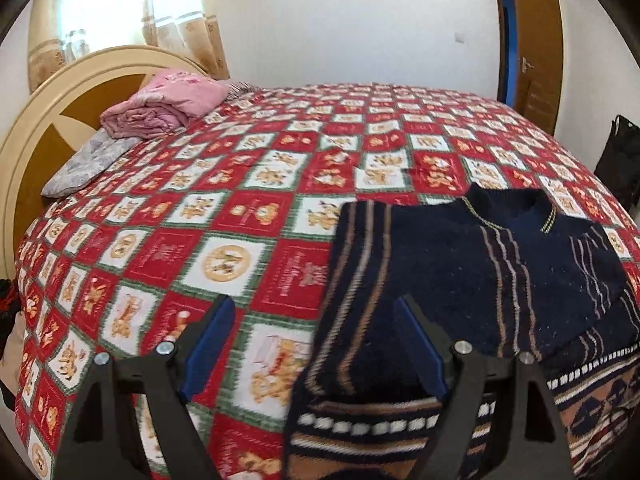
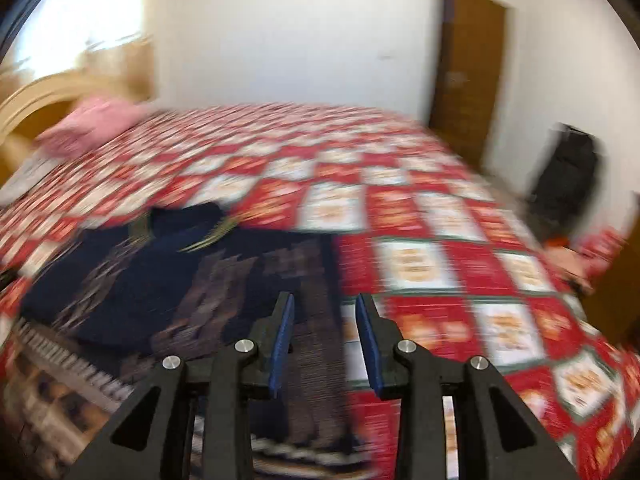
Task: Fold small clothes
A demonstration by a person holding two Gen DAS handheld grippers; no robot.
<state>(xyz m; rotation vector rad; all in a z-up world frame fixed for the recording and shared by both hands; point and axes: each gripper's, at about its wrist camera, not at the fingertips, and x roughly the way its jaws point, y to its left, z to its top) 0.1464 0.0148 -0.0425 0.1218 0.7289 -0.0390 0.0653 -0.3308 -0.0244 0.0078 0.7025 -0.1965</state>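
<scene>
The sweater [image 1: 480,280] was seen flat on the bed [image 1: 240,208], lower right of frame, its folded sleeve running collar-to-hem between the open left tool [image 1: 316,348]; the right tool [image 2: 325,340], part-open and empty, was at the opposite sleeve.

Sweater [image 1: 480,280] lies flat on bedspread [image 1: 224,216] at the bed's near edge, collar toward the far side. Folded blanket [image 1: 168,100] sits on pillow [image 1: 86,160] far left, against headboard [image 1: 44,120]. Door [image 1: 534,44] behind, far right.

Navy striped sweater [image 1: 460,280], red-checked bedspread [image 1: 240,208]
</scene>
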